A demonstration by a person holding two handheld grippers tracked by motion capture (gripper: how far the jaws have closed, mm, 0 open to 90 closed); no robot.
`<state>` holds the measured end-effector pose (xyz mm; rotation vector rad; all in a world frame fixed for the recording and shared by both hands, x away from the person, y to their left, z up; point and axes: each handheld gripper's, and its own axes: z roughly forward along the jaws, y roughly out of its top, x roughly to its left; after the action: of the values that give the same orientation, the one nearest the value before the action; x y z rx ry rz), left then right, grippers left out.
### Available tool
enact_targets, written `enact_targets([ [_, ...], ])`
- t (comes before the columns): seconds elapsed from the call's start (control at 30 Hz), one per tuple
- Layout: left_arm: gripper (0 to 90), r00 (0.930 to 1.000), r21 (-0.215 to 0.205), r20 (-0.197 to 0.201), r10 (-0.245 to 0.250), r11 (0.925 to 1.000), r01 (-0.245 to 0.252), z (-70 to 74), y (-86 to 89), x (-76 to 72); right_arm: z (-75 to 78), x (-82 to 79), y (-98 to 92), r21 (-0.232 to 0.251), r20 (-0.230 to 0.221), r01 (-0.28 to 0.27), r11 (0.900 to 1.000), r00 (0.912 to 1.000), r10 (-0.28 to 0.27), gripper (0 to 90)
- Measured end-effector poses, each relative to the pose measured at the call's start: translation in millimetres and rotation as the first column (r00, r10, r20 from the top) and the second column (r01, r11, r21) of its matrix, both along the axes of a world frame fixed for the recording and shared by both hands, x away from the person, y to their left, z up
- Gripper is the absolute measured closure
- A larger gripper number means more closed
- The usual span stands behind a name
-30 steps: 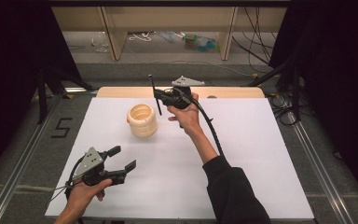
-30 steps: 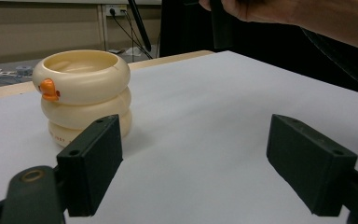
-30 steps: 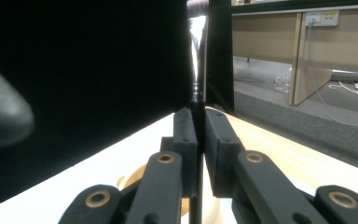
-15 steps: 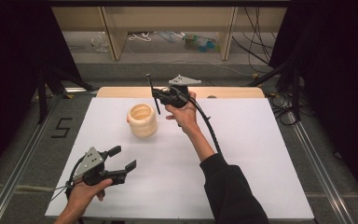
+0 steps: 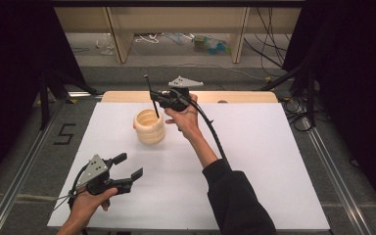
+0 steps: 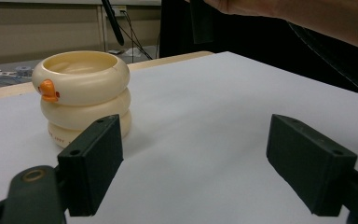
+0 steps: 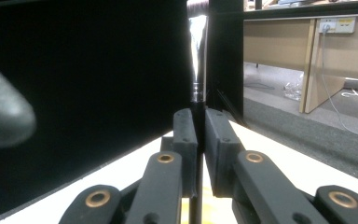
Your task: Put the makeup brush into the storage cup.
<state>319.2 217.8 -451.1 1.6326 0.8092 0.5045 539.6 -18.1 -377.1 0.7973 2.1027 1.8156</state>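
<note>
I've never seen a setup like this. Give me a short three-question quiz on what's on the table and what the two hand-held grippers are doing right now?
1. True or false: the left gripper has its jaws closed on the cream ringed cup.
2. What does the right gripper hold? A) a spoon B) a thin black brush C) a cable
3. What small coloured detail sticks out of the cup's side in the left gripper view?

Key
1. False: its jaws stand wide open over the white table sheet, apart from the cup.
2. B: the jaws are shut on the thin black brush, which stands above the cup's opening.
3. An orange beak-like knob.
</note>
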Motion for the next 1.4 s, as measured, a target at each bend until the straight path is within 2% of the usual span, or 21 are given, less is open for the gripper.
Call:
enact_targets([
  [0.3, 18.4, 1.0000, 0.000, -0.003, -0.003, 1.0000, 0.003, -0.2, -0.6, 0.4, -3.2, 1.9, 3.7, 0.012, 0.000, 0.013, 1.000, 0.9999, -0.013, 84.1],
  [0.33, 18.3, 1.0000, 0.000, -0.005, -0.003, 1.0000, 0.003, -0.3, -0.8, 0.6, -4.4, 1.8, 4.6, 0.012, -0.015, 0.013, 1.000, 0.9998, -0.012, 84.1],
  [0.43, 18.3, 1.0000, -0.001, -0.004, -0.004, 1.0000, 0.004, -0.2, -0.8, 0.7, -5.7, 2.1, 6.4, 0.014, -0.015, 0.015, 1.000, 0.9998, -0.015, 84.1],
  [0.47, 18.4, 1.0000, 0.000, -0.004, -0.004, 1.0000, 0.004, -0.2, -0.8, 0.6, -7.6, 3.1, 8.6, 0.031, -0.002, 0.013, 0.999, 0.9999, -0.013, 84.1],
  [0.53, 18.4, 1.0000, 0.000, -0.004, -0.004, 1.0000, 0.004, -0.2, -0.8, 0.6, -8.4, 3.4, 9.2, 0.025, 0.002, 0.013, 1.000, 0.9999, -0.013, 84.1],
  [0.57, 18.4, 1.0000, 0.000, -0.004, -0.004, 1.0000, 0.004, -0.2, -0.7, 0.6, -8.8, 2.5, 9.8, 0.024, -0.011, 0.010, 1.000, 0.9999, -0.010, 84.1],
  [0.7, 18.4, 1.0000, -0.001, -0.003, -0.004, 1.0000, 0.004, 0.0, -0.6, 0.5, -11.3, 2.4, 12.5, 0.019, -0.001, 0.014, 1.000, 0.9999, -0.014, 84.1],
  [0.77, 18.5, 1.0000, -0.001, -0.002, -0.004, 1.0000, 0.004, 0.0, -0.5, 0.4, -12.0, 1.5, 13.6, 0.019, -0.016, 0.012, 1.000, 0.9998, -0.012, 84.1],
  [0.8, 18.5, 1.0000, -0.001, -0.002, -0.004, 1.0000, 0.004, 0.0, -0.6, 0.3, -12.8, 2.3, 14.0, 0.016, 0.005, 0.015, 1.000, 0.9999, -0.015, 84.1],
  [0.9, 18.5, 1.0000, -0.004, 0.000, -0.006, 1.0000, 0.006, -0.1, -0.8, 0.5, -14.6, 2.5, 14.1, 0.002, -0.001, 0.015, 1.000, 0.9999, -0.015, 84.1],
  [0.97, 18.5, 1.0000, -0.001, -0.002, -0.003, 1.0000, 0.003, 0.2, -0.6, 0.1, -16.0, 2.3, 14.6, 0.010, -0.018, 0.015, 1.000, 0.9997, -0.014, 84.1],
  [1.03, 18.5, 1.0000, -0.007, 0.002, -0.008, 0.9999, 0.008, -0.3, -0.8, 0.7, -17.7, 3.7, 15.0, 0.014, -0.004, 0.016, 1.000, 0.9999, -0.016, 84.1],
  [1.07, 18.5, 1.0000, 0.000, -0.002, -0.003, 1.0000, 0.003, 0.1, -0.6, 0.2, -18.4, 2.9, 15.5, 0.007, -0.022, 0.015, 1.000, 0.9996, -0.015, 84.1],
  [1.17, 18.5, 1.0000, -0.003, 0.000, -0.005, 1.0000, 0.005, 0.0, -0.9, 0.2, -20.0, 4.0, 16.8, 0.004, -0.002, 0.013, 1.000, 0.9999, -0.013, 84.1],
  [1.37, 18.6, 1.0000, -0.003, -0.001, -0.004, 1.0000, 0.004, 0.2, -0.7, 0.1, -23.7, 2.3, 20.9, -0.004, -0.018, 0.003, 1.000, 0.9998, -0.003, 84.1],
  [1.4, 18.6, 1.0000, -0.003, -0.001, -0.004, 1.0000, 0.004, 0.1, -0.7, 0.1, -25.0, 3.0, 22.0, 0.002, -0.009, 0.003, 1.000, 1.0000, -0.003, 84.1],
])
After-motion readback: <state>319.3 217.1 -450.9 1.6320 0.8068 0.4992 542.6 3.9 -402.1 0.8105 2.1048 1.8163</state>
